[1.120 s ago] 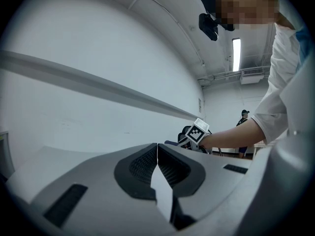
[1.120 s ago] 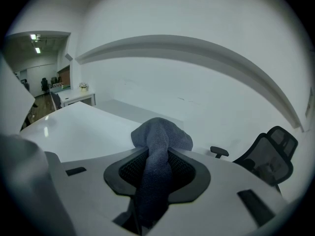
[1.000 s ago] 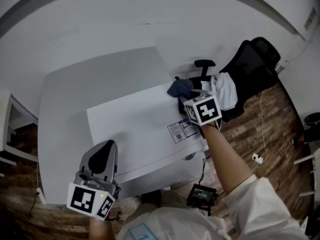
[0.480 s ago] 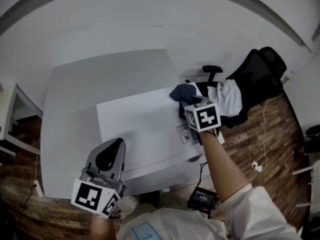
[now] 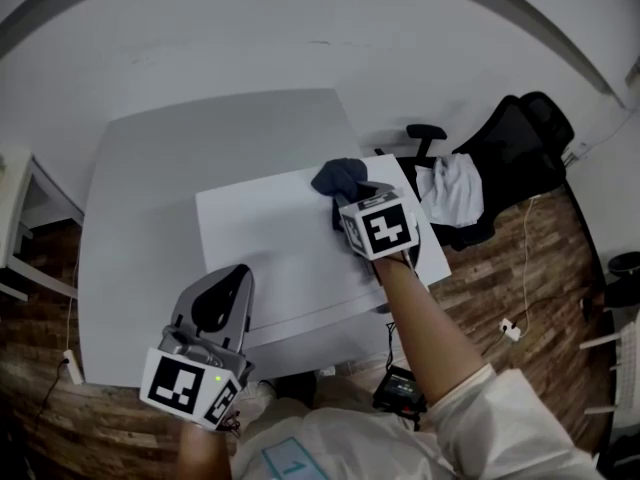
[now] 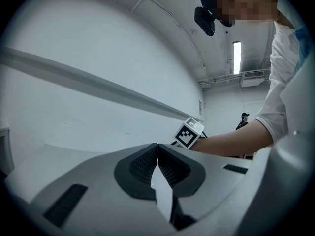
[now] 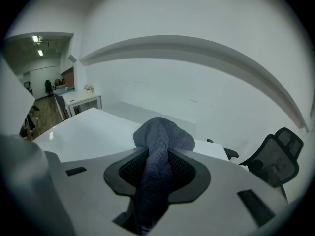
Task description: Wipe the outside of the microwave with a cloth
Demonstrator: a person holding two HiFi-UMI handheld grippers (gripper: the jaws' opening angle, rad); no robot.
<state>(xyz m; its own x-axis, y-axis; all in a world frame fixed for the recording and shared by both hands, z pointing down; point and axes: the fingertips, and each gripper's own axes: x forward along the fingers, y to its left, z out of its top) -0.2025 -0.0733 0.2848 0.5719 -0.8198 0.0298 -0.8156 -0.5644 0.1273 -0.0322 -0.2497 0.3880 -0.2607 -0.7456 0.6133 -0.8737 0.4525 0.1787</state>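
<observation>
Right gripper [image 7: 156, 157] is clenched on the grey cloth [image 7: 161, 132], which bunches ahead of its jaws at the far edge of the microwave [image 5: 270, 253] top, just right of frame centre. Left gripper [image 6: 157, 150], lower left, is closed on nothing. Wiping the top seems to be the step in hand. Next, press down and drag leftward across the top. No writing is legible.
</observation>
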